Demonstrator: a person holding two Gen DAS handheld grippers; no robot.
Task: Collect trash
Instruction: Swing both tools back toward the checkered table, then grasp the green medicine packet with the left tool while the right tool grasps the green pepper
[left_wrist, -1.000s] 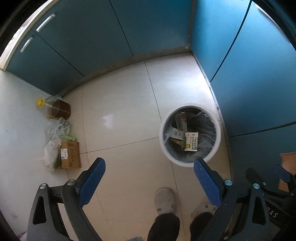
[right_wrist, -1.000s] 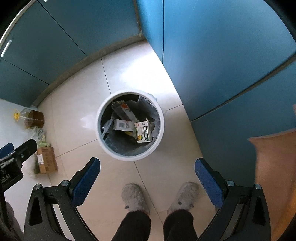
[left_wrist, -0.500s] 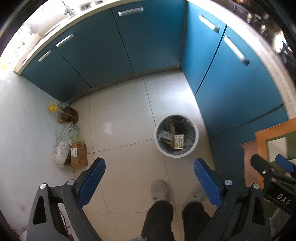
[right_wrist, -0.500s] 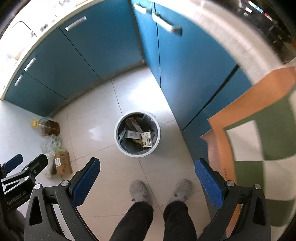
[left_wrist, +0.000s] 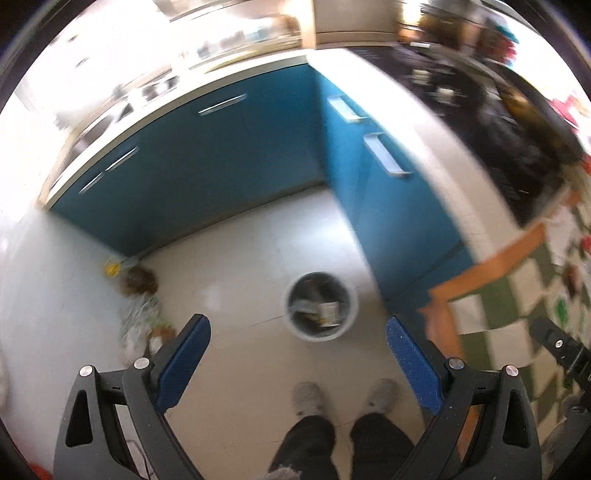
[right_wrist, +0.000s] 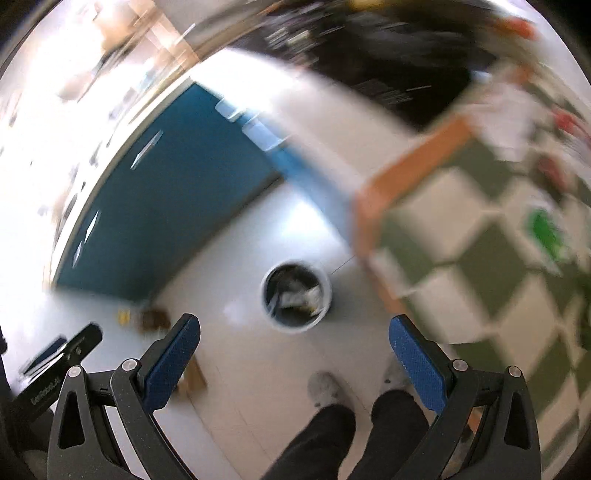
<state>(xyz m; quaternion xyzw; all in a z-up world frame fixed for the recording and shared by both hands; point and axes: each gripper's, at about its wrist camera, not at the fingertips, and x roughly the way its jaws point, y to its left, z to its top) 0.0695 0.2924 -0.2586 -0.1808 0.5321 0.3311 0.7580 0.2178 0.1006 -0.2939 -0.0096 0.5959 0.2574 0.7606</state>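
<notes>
down on the pale tiled floor (left_wrist: 240, 266), close to the corner where the two runs of blue cabinets (left_wrist: 207, 173) meet, we see the round white trash bin (left_wrist: 322, 309), standing upright and lined with a dark bag. it holds a jumble of discarded packaging (left_wrist: 319, 312), among it a small pale carton, though the blur keeps us from reading more. from our right wrist view the same bin (right_wrist: 296, 298) sits between and beyond the two blue pads, just beside the edge of a checked green and white cloth (right_wrist: 480, 258) with an orange border. our left gripper (left_wrist: 298, 343) is spread wide with nothing between its blue pads (left_wrist: 184, 363), and our right gripper (right_wrist: 294, 343) is likewise wide apart and empty, its pads (right_wrist: 415, 363) framing the floor in front of the bin. below the bin we see our own two feet in grey slippers (left_wrist: 309, 398) and dark trouser legs (left_wrist: 310, 443). well apart from the bin, against the white wall at the left, lies a heap of plastic bags (left_wrist: 142, 317) with a brown bottle (left_wrist: 139, 278) with a yellow cap just beside it. above the cabinets runs a pale countertop (left_wrist: 236, 70), too smeared for us to make out what stands on it. at the left edge of the right wrist view a part of the left gripper's black body shows.
</notes>
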